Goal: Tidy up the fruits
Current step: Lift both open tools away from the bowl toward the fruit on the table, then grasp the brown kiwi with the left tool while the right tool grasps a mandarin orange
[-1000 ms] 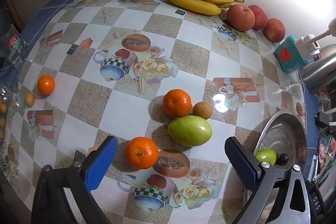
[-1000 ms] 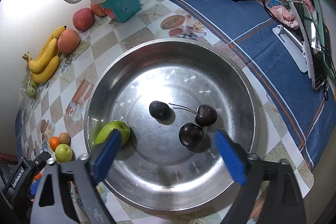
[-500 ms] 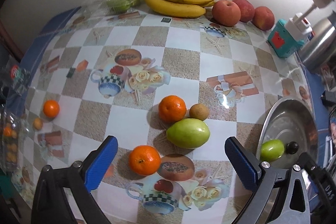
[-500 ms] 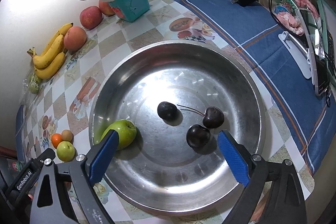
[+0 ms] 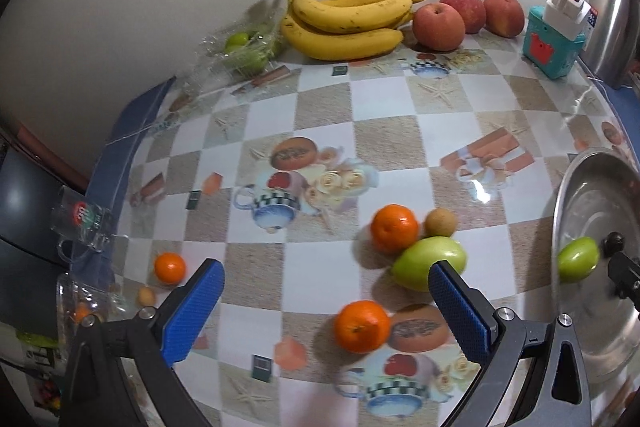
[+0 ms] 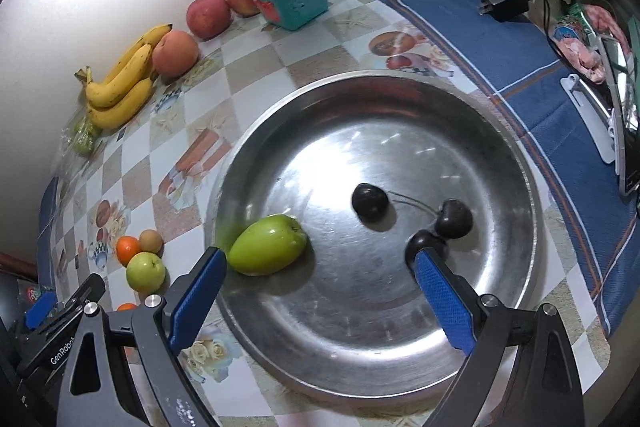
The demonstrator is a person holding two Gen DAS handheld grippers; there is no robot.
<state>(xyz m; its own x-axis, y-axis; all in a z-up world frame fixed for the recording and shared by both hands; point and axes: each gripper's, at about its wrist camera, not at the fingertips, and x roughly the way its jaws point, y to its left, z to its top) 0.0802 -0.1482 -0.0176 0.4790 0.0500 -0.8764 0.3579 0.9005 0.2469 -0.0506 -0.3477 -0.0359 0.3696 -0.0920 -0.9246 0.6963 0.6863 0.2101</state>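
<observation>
1. A big silver bowl (image 6: 500, 155) sits on the table and holds a green fruit (image 6: 269, 245) at about 9 o'clock inside it.
2. Three dark cherries (image 6: 370, 202) lie in the bowl too, at about 4 o'clock from its middle. Two of them touch each other.
3. The right gripper (image 6: 320, 301) hangs over the near side of the bowl. Its blue fingers are spread wide and hold nothing.
4. The left gripper (image 5: 326, 311) hangs over the checkered tablecloth (image 5: 384, 99). Its fingers are wide apart too, with nothing between them.
5. One orange (image 5: 362, 325) lies on the cloth between the left gripper's fingers, nearer the right one, and is not touched.
6. At about 1 o'clock from that orange lie a second green fruit (image 5: 424, 261), another orange (image 5: 394, 228) and a small brown fruit (image 5: 440, 222), all close together.
7. A smaller orange (image 5: 170, 268) lies well apart at 9 o'clock, near the table edge.
8. At the wall, at 12 o'clock, lie the bananas (image 5: 348, 23), with three red apples (image 5: 439, 26) just beside them at 3 o'clock.
9. A clear bag with green fruit (image 5: 240, 47) lies at 9 o'clock from the bananas.
10. A teal box (image 5: 554, 45) stands at 3 o'clock from the apples.
</observation>
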